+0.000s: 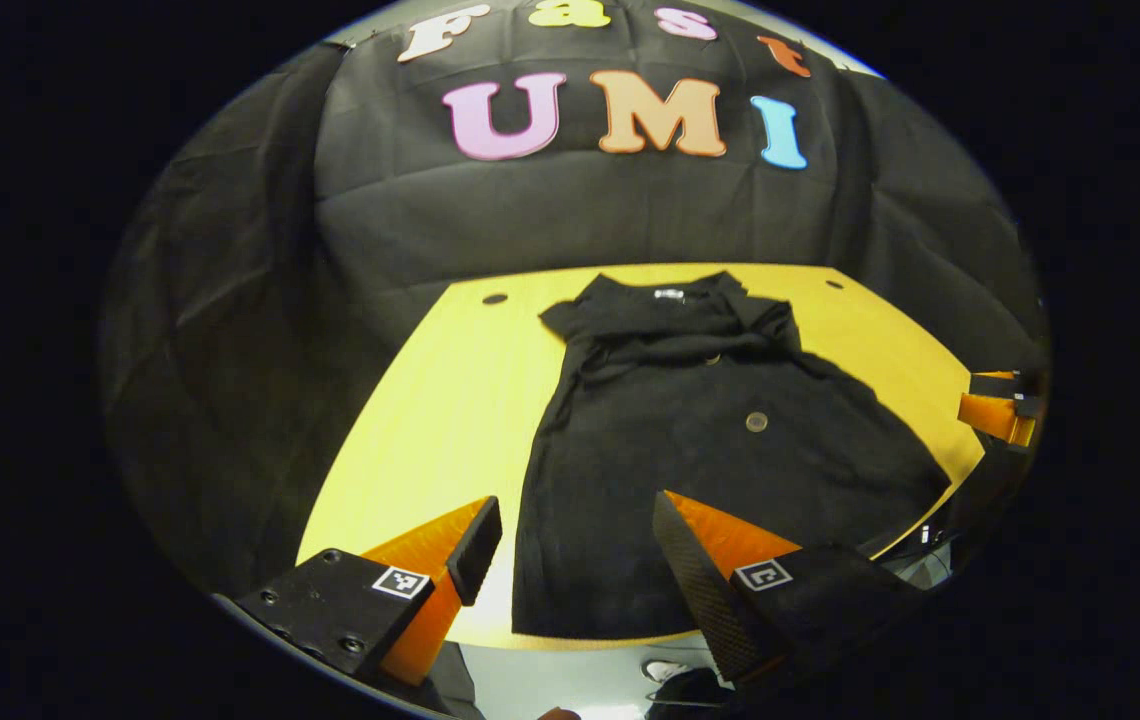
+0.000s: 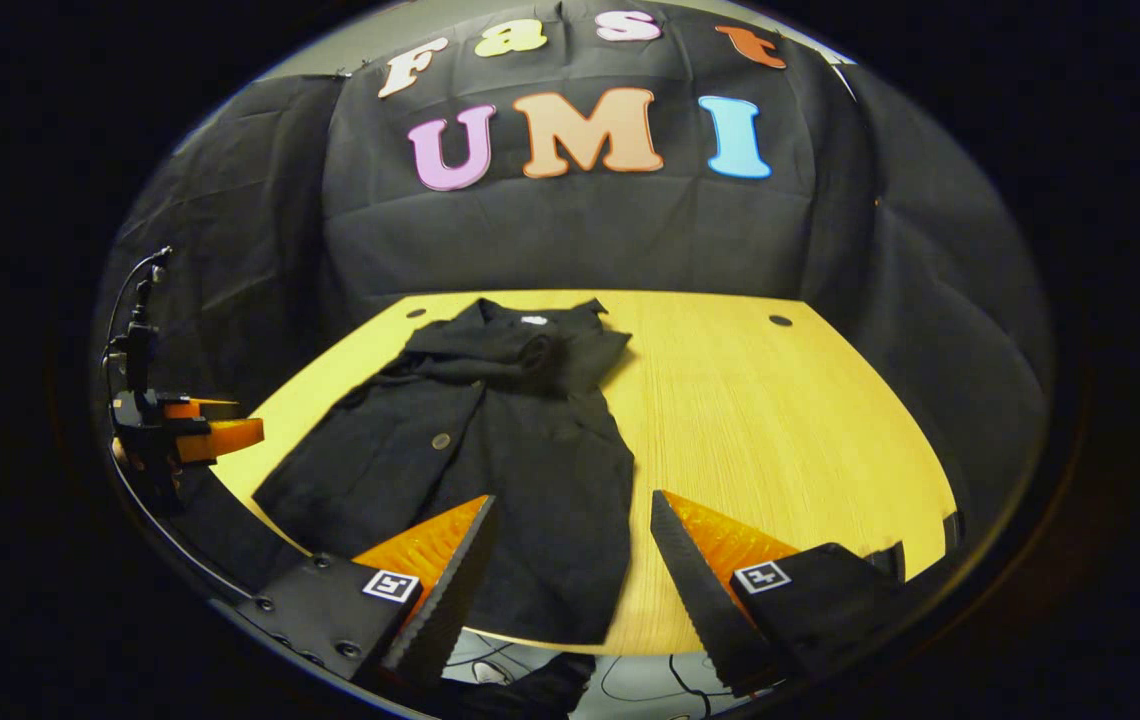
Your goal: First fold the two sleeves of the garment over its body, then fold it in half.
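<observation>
A black garment [image 1: 700, 440] lies flat on the yellow wooden table [image 1: 430, 400], collar at the far side, both sleeves folded across the chest. In the right gripper view the same garment [image 2: 490, 470] covers the left half of the table [image 2: 780, 430]. My left gripper [image 1: 575, 545] is open above the near hem at the table's front edge, nothing between its fingers. My right gripper [image 2: 570, 550] is open too, hovering over the hem's near corner. The right gripper [image 1: 1000, 405] appears at the far right of the left gripper view; the left gripper [image 2: 180, 430] appears at the far left of the right gripper view.
The table has small round holes [image 1: 495, 298] near its far corners. Black cloth walls [image 1: 580, 210] close the booth behind and at the sides. Cables [image 2: 630, 685] lie on the floor below the table's front edge. Bare wood [image 2: 790, 420] stretches right of the garment.
</observation>
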### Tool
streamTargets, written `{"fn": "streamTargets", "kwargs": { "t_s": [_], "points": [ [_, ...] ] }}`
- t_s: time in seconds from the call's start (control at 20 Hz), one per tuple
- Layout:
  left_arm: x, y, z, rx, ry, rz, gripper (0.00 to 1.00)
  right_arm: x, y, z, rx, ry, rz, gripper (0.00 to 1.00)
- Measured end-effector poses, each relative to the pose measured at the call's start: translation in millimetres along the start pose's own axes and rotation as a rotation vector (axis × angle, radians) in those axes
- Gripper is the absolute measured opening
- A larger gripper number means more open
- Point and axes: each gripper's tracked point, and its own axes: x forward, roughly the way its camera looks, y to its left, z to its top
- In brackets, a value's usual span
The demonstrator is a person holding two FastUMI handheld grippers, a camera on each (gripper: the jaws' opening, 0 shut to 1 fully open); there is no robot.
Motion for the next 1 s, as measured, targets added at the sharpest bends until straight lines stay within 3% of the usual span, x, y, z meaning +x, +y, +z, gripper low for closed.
{"fn": "streamTargets", "kwargs": {
  "t_s": [0.05,0.1,0.15,0.25,0.35,0.45,0.55,0.6,0.8,0.9,1.0],
  "points": [
    [4,1,-14,-0.009,0.030,0.003,0.95,2,-2,-9,0.003,0.021,-0.007,0.94],
    [5,2,-28,-0.015,0.056,0.008,0.95,4,-3,-17,0.009,0.040,-0.012,0.98],
    [6,3,-40,-0.023,0.080,0.015,0.95,6,-4,-23,0.014,0.057,-0.015,0.94],
    [12,5,-61,-0.045,0.120,0.022,0.95,14,-4,-29,0.022,0.083,-0.025,0.99],
    [17,7,-74,-0.062,0.146,0.028,0.95,20,-6,-37,0.029,0.109,-0.029,0.94],
    [23,8,-80,-0.068,0.161,0.033,0.95,25,-6,-50,0.033,0.136,-0.030,0.99],
    [27,4,-77,-0.078,0.152,0.028,0.96,29,-3,-60,0.027,0.159,-0.022,0.94],
    [29,4,-81,-0.087,0.158,0.022,0.95,31,1,-66,0.018,0.174,-0.018,0.98],
    [29,3,-81,-0.087,0.126,0.000,0.96,39,6,-95,-0.036,0.264,-0.017,0.99],
    [30,3,-81,-0.075,0.112,-0.004,0.91,41,7,-88,-0.027,0.234,-0.011,0.99],
    [30,4,-81,-0.081,0.112,0.002,0.95,42,5,-93,-0.036,0.251,-0.007,0.98]
  ]
}}
